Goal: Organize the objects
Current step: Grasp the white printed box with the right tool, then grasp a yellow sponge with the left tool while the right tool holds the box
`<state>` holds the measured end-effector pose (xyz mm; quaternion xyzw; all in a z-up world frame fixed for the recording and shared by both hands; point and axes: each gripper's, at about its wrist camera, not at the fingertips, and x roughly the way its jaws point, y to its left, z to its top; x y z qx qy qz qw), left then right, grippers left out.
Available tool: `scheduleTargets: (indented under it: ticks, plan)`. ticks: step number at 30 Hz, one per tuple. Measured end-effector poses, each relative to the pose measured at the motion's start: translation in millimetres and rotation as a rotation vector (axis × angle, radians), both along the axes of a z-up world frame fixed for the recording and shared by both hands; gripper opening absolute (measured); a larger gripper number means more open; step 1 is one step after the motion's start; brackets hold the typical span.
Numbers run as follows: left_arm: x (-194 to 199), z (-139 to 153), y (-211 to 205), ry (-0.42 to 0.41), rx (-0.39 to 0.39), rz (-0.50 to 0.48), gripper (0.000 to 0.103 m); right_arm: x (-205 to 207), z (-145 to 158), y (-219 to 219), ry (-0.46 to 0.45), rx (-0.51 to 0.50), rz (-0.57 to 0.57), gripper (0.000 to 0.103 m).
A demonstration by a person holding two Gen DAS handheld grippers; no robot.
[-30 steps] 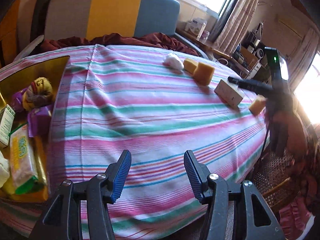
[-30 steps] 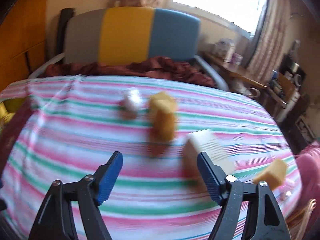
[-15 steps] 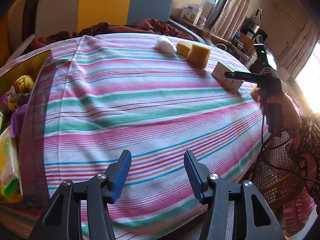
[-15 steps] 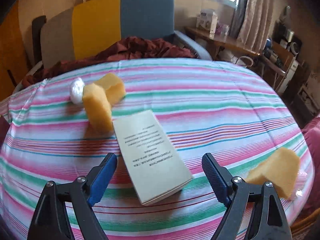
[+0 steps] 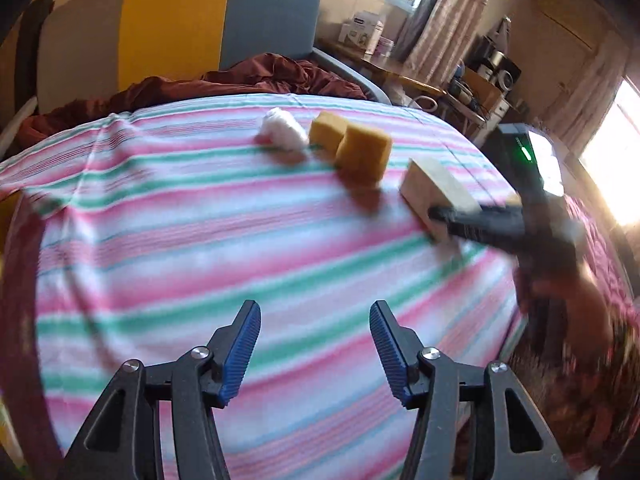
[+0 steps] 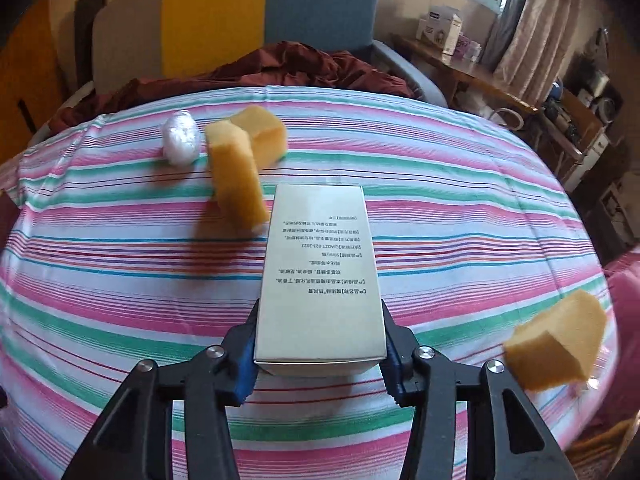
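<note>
Both grippers angled downward
Left gripper opening, nothing between its jaws; right gripper closing, pads against a box.

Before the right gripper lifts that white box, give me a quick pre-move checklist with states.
1. Right gripper jaws closing on the white printed cardboard box, a blue pad against each side: ok.
2. Grip centred on the box: not ok, pads hold its near end only.
3. Tall yellow sponge block clear of the box: cannot tell, it stands very close to the far left corner.
4. Yellow sponge chunk to the right, apart from the gripper: ok.
5. Left gripper holds nothing, over bare striped tablecloth: ok.
6. Box already off the cloth: cannot tell.
</note>
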<state>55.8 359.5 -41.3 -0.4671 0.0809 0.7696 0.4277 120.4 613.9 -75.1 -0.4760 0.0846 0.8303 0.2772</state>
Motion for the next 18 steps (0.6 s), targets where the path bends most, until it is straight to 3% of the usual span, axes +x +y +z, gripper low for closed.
scheduleTargets:
  ticks: [2,6,11,14,18]
  plan:
    - [-10.7,1.3,26.1,-0.021,0.008,0.012,0.058,4.1,1.4,7.3,-0.009,0.011,-0.031,0.05]
    - [-27.7,6.1,78.0,-0.053,0.028,0.02,0.059,13.2,0.1,27.4,0.01,-0.08,-0.097,0.05]
    - [-48.0,11.0,139.9,-0.045,0.046,0.032,0.06,14.0,0.8,34.2,0.017,-0.099,-0.122,0.05]
    - [-65.3,4.7,165.1,-0.092,0.051,0.082,0.06,13.6,0.8,34.2,0.028,-0.119,-0.129,0.05]
    - [-80.0,-14.8,177.4,-0.1,-0.022,0.124,0.06,10.8,-0.3,35.5,0.026,-0.121,-0.127,0.05]
